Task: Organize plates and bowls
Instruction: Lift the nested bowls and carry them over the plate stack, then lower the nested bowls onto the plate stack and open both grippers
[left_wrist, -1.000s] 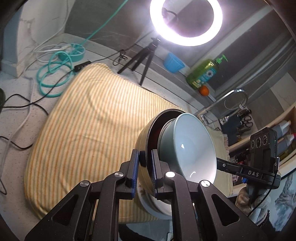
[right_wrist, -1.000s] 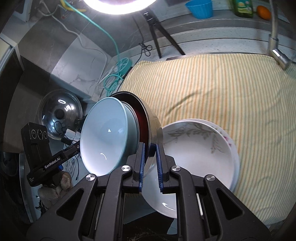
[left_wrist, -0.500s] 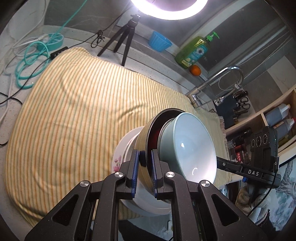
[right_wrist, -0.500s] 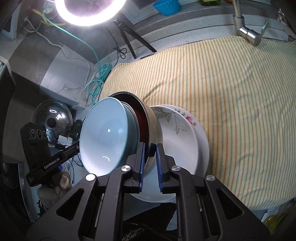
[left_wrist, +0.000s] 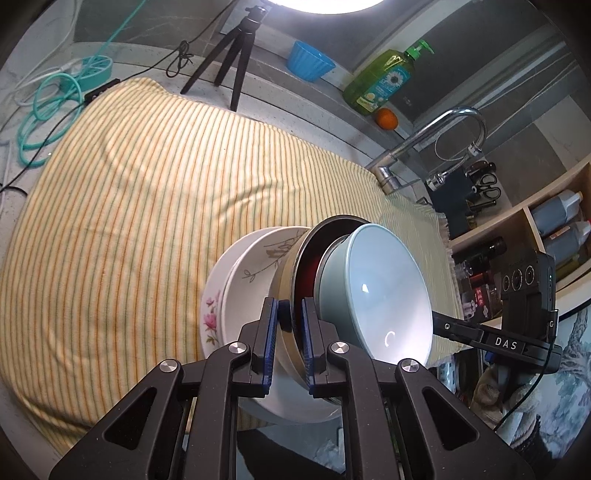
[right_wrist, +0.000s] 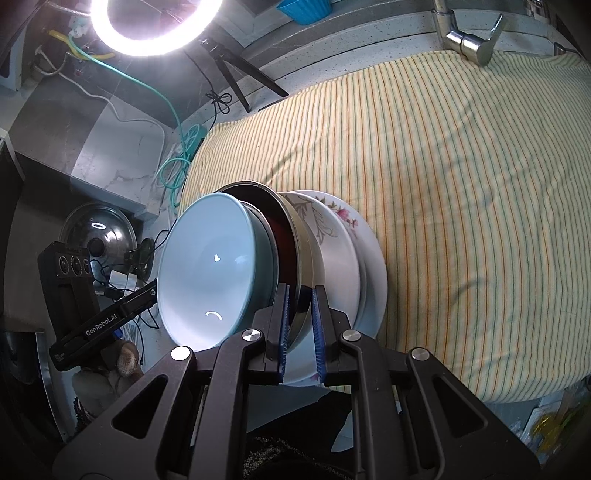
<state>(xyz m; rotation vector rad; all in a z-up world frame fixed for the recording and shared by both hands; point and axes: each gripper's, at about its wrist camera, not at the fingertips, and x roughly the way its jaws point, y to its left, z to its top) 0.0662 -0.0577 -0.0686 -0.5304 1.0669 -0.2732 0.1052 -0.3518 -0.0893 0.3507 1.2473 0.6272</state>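
Observation:
A steel bowl (left_wrist: 286, 280) with a dark red inside holds a pale blue bowl (left_wrist: 384, 291) nested in it. My left gripper (left_wrist: 288, 332) is shut on the steel bowl's rim on one side. My right gripper (right_wrist: 300, 321) is shut on the same steel bowl (right_wrist: 301, 258) on the opposite side, with the blue bowl (right_wrist: 210, 269) facing the camera. Both hold the pair tilted, just above a stack of white floral plates (left_wrist: 236, 291) that lies on the striped cloth, also in the right wrist view (right_wrist: 343, 254). Whether the bowl touches the plates is hidden.
The yellow striped cloth (left_wrist: 147, 206) covers the counter. A ring light on a tripod (left_wrist: 236, 55), a blue cup (left_wrist: 310, 64), a soap bottle (left_wrist: 384, 83), an orange (left_wrist: 386, 119) and a faucet (left_wrist: 436, 136) stand at the back. A pot lid (right_wrist: 98, 236) lies off the counter's left end.
Both grippers have carried the nested bowls over the cloth toward the plate stack. The plates now sit right behind and under the steel bowl.

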